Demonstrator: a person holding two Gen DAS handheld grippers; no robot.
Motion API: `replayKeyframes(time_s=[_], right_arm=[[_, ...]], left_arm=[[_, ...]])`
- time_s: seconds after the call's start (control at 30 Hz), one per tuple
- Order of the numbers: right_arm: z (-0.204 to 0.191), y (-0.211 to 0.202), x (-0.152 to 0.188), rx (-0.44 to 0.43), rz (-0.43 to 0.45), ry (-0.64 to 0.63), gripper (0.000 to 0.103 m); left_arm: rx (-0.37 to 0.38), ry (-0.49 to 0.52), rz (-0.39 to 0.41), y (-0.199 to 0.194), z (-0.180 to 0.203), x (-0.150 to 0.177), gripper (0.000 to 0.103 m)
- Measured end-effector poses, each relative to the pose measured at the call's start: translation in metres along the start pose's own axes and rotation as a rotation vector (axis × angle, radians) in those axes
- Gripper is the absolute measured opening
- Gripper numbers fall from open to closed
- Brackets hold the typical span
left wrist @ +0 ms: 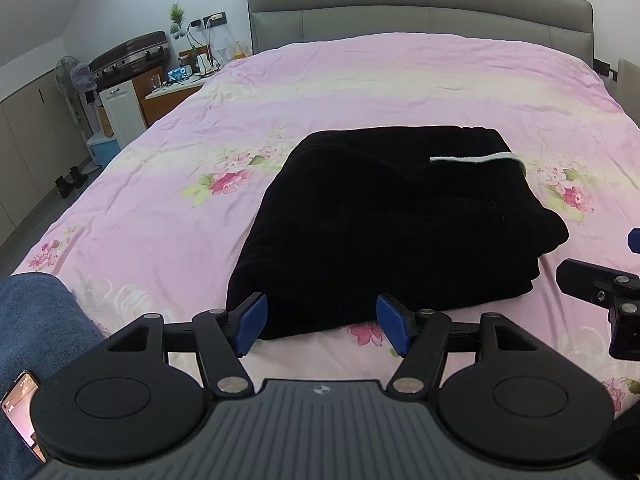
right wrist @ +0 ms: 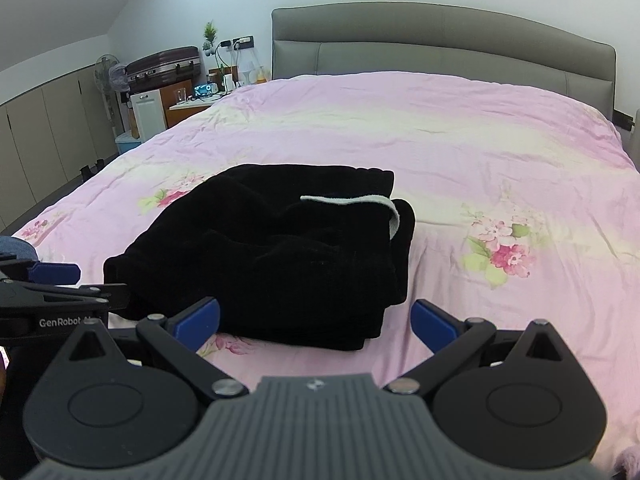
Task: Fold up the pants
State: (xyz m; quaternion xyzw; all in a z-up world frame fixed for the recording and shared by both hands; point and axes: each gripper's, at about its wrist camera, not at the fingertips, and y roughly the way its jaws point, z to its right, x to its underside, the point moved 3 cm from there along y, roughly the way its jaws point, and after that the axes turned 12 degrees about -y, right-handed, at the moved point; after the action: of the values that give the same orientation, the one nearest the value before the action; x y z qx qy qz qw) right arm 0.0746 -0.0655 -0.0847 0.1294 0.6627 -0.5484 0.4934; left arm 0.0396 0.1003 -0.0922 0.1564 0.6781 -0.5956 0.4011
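Left gripper (left wrist: 321,326) fingers (left wrist: 251,322) were spread apart, grasping nothing, blue pads flanking the near edge of the pants (left wrist: 394,224) without clamping them. Right gripper (right wrist: 316,322) fingers (right wrist: 434,324) were also released, wider apart, empty, hovering just in front of the near right corner of the pants (right wrist: 264,256). Each gripper showed at the edge of the other's view: the right one at the far right of the left wrist view, the left one at the far left of the right wrist view.

Pants were black, folded into a thick stacked bundle, lying on the near-middle of the bed (left wrist: 360,80). White waistband strip (left wrist: 474,159) lay across the top of the bundle toward its far right side, curling down over the right edge in the right wrist view (right wrist: 348,201).

Bed carried a pink floral cover, grey padded headboard (left wrist: 420,12) at the far end. Far left: cluttered nightstand (left wrist: 176,88), suitcase (left wrist: 130,54) on a cabinet, standing fan (left wrist: 72,76). Near left: denim-clad leg (left wrist: 36,320) and a lit phone (left wrist: 22,412).
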Motion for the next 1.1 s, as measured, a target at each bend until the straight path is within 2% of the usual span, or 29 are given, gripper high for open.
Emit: replayKeyframes(time_s=[0.37,1.1], right_arm=[[0.0,-0.01,0.001,-0.017,0.038,-0.009,0.098],[0.006,-0.017,0.005,-0.035,0.054,0.001,0.098]], left_arm=[[-0.001,0.003,0.014,-0.012,0.005,-0.002,0.076],[0.008,0.03,0.03,-0.02,0.017,-0.006,0.076]])
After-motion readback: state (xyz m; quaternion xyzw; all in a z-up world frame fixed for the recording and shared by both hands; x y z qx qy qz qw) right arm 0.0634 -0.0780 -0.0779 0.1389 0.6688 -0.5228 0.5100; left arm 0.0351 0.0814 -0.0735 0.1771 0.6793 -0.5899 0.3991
